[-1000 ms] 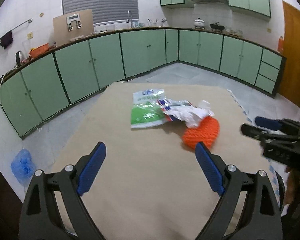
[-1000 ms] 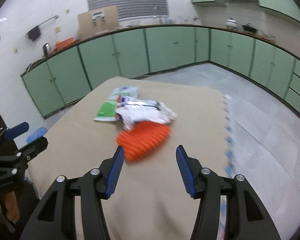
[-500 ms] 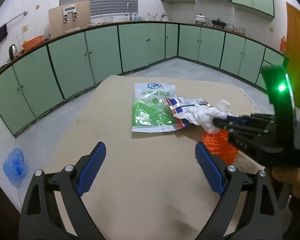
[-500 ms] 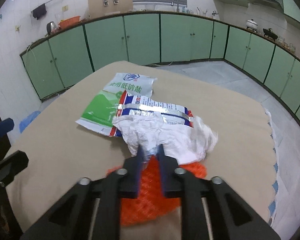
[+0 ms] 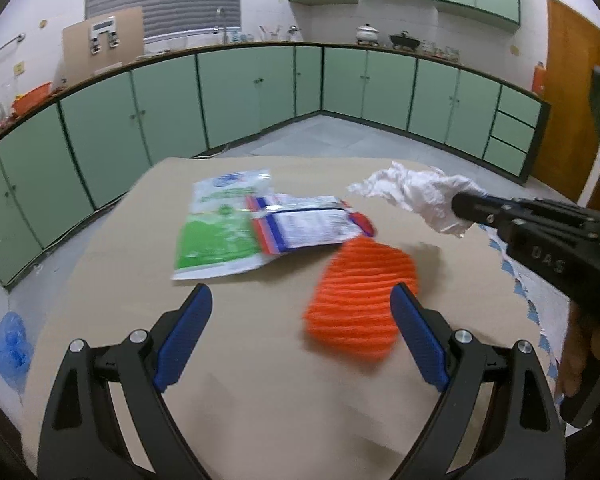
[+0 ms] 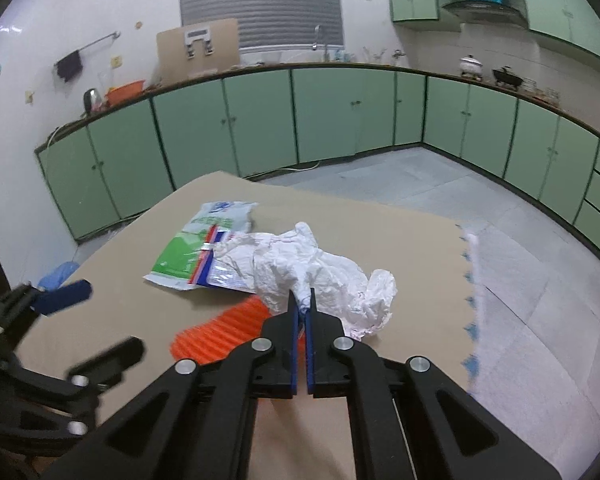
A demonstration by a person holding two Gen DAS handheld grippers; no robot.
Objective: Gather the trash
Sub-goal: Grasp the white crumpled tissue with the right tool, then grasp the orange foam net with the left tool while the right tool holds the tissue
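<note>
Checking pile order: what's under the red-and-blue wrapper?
The red-and-blue wrapper overlaps the green-and-white bag, which lies flat on the table. Its near corner meets the orange ribbed piece; which lies on top is unclear. Anything beneath the wrapper's middle is hidden.

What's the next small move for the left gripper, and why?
Probably ease the left gripper forward and down onto the orange ribbed piece, then close. Its fingers are open and empty with that piece just ahead, while the right gripper is already shut on the crumpled white paper, raised off the table.
</note>
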